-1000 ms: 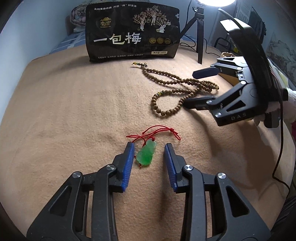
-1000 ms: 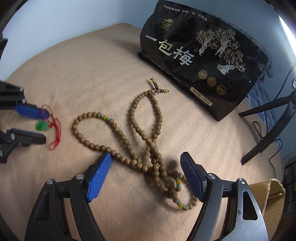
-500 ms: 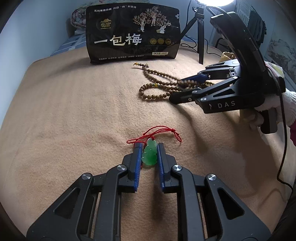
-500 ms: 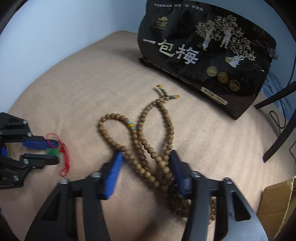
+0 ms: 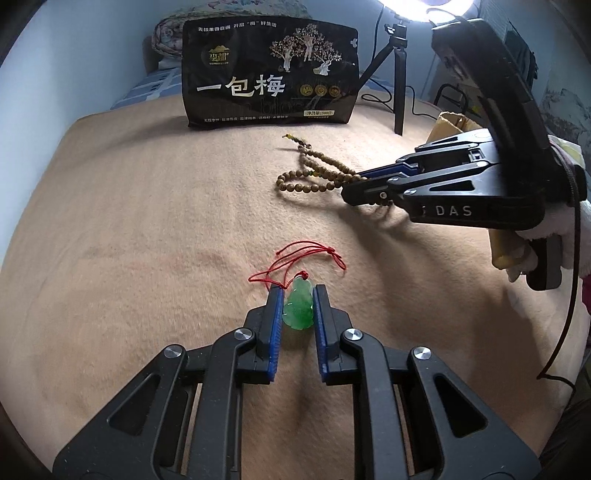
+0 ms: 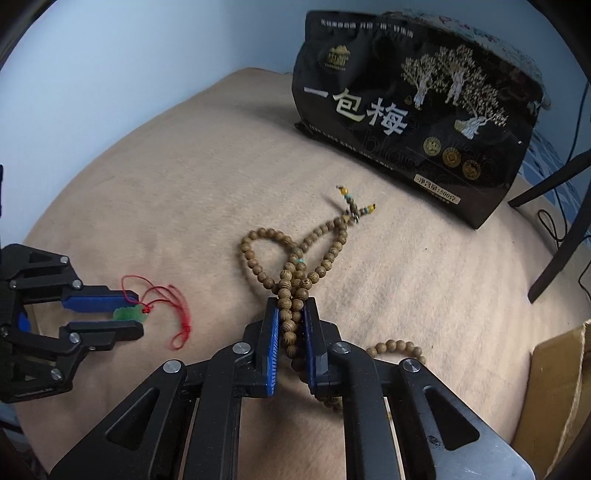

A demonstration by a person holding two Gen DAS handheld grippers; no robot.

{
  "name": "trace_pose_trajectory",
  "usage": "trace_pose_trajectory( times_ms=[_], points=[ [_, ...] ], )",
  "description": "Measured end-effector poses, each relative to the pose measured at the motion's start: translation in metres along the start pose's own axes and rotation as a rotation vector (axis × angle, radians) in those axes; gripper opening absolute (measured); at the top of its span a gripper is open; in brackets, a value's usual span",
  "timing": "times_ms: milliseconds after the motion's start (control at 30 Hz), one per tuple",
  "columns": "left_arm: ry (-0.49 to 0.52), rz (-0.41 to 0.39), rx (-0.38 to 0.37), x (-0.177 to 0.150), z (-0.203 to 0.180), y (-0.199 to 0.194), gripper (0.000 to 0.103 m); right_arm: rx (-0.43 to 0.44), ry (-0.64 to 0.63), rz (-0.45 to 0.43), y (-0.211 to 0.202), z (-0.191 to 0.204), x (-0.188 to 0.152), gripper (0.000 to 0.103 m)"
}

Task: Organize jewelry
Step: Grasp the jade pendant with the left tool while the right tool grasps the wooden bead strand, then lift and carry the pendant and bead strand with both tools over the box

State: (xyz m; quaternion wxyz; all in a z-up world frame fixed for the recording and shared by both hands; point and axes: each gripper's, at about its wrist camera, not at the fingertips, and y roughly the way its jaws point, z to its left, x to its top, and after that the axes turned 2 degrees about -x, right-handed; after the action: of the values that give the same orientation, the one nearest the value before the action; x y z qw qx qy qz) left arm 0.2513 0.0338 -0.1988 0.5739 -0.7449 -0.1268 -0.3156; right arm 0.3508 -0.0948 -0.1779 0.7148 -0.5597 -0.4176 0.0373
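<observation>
Both claws clamped on jewelry, tan blanket-covered surface.
Green pendant (image 5: pixel 299 305) on red cord (image 5: pixel 303 254), lower centre of left view, pinched between left claw (image 5: pixel 297 291) pads. Wooden bead strand (image 6: pixel 291 280), centre of right view, bunched and gripped by right claw (image 6: pixel 290 306); loops trail toward upper right. Surface (image 5: pixel 147 221) wrinkled, pale blue wall behind, tripod (image 5: pixel 397 74) upper right. Black bag (image 5: pixel 271 74) reads "一包梅"; right claw body marked "DAS".

A tan blanket (image 5: pixel 147 221) is covering the surface; pale blue walls (image 6: pixel 110 55) are standing behind; a lamp (image 5: pixel 424 5) is glaring overhead.
</observation>
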Motion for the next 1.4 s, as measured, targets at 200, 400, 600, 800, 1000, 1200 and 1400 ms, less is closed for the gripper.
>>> trace_pose_trajectory(
  times_ms=[200,400,600,800,1000,1200,1400],
  points=[
    [-0.015,-0.026,0.005,-0.001,-0.006,-0.017,0.014,0.006,0.01,-0.037,-0.021,0.006,-0.01,0.01],
    [-0.015,-0.061,0.01,0.001,-0.015,-0.042,0.014,-0.005,0.021,-0.074,-0.051,0.01,-0.019,0.01],
    [-0.007,-0.105,0.01,0.006,-0.026,-0.072,0.014,-0.02,0.03,-0.114,-0.089,0.012,-0.027,0.01],
    [0.017,-0.141,0.007,0.012,-0.044,-0.098,0.014,-0.035,0.042,-0.159,-0.129,0.013,-0.042,0.01],
    [0.044,-0.179,-0.008,0.019,-0.067,-0.12,0.014,-0.061,0.06,-0.196,-0.166,0.007,-0.057,0.01],
    [0.065,-0.209,-0.03,0.027,-0.09,-0.134,0.014,-0.083,0.099,-0.219,-0.196,-0.008,-0.075,0.01],
    [0.09,-0.232,-0.047,0.035,-0.114,-0.14,0.014,-0.112,0.153,-0.232,-0.222,-0.024,-0.097,0.01]
  ],
)
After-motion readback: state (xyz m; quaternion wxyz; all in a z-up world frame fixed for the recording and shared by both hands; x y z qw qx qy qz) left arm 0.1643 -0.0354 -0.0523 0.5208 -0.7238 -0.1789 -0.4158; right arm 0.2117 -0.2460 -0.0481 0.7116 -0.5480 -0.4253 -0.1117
